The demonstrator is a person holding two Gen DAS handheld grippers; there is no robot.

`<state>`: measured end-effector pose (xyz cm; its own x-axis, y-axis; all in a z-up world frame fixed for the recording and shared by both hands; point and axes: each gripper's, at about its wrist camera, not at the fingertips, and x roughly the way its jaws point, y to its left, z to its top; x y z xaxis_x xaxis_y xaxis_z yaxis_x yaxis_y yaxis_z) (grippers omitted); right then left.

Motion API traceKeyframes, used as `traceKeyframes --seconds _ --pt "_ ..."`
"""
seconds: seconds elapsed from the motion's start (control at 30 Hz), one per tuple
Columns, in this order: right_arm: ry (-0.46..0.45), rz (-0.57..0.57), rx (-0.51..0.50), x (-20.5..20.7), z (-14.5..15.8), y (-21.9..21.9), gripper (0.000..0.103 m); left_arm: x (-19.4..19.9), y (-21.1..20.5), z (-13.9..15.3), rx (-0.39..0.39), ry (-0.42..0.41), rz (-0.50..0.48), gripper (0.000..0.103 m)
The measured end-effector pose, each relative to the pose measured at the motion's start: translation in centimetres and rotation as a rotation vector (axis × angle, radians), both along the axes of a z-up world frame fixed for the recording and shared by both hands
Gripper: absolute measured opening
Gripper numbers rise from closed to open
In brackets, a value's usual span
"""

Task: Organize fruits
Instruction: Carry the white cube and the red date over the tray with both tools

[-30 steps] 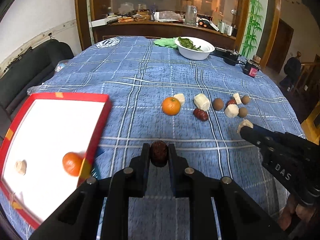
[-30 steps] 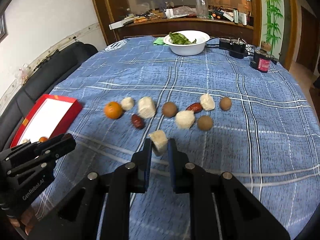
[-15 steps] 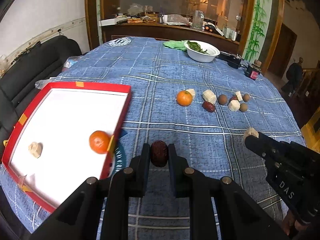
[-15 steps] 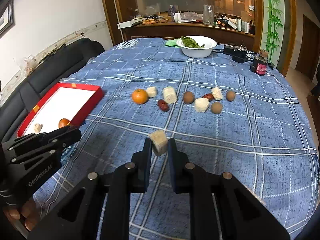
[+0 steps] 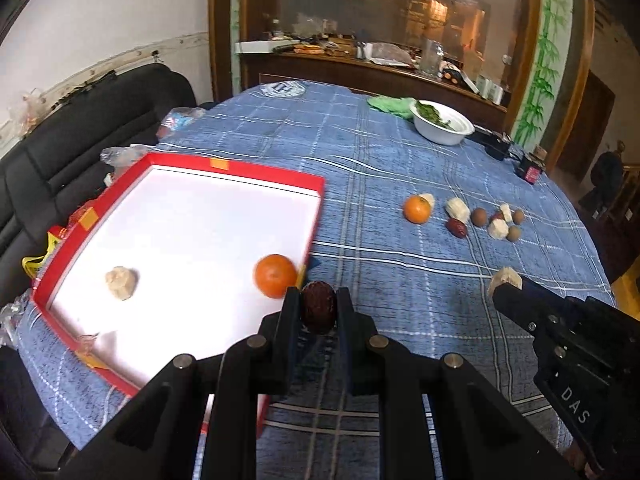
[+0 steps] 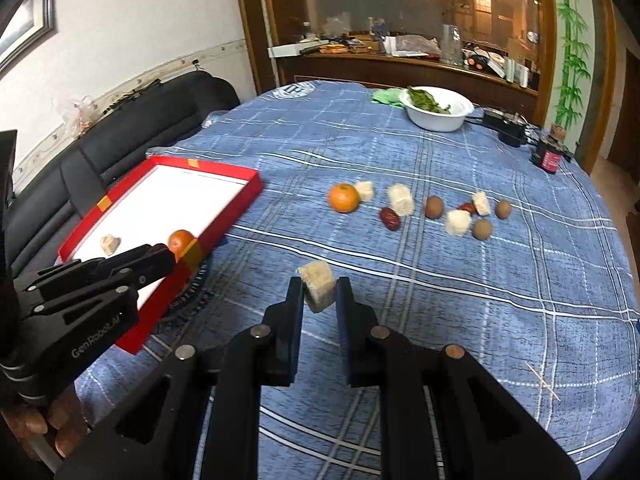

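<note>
Black left tongs [image 5: 318, 306] clamp red date [image 5: 318, 307], angled downward.

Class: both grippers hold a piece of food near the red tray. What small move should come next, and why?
Probably carry the left gripper a little further over the red tray, then release: its red date sits at the tray's edge, and an orange already lies inside.

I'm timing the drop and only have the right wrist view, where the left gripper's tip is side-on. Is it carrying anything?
Observer: Yes. The left gripper is shut on a dark red date.
Operator: Where is it against the tray?
Observer: In the left wrist view the date lines up with the red tray's right rim, beside the orange inside.
Operator: Anything past the tray's far side?
Observer: Something yellow lies off its left edge.
</note>
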<state>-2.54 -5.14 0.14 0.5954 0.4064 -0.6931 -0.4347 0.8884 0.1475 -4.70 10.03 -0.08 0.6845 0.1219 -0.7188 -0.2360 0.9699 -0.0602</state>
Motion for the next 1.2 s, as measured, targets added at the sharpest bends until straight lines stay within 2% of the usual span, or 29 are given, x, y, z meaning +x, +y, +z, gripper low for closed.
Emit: traceKeyframes --seconds 0.67,1.2 --pt "-0.033 0.130 0.041 -0.7 1.8 6.5 0.018 -2.1 7.9 0.2 -0.012 -0.001 0.210 0.016" --pt "-0.023 0.206 0.051 0.4 1.7 11.8 0.018 -1.9 11.6 -1.0 -0.019 0.041 0.293 0.015"
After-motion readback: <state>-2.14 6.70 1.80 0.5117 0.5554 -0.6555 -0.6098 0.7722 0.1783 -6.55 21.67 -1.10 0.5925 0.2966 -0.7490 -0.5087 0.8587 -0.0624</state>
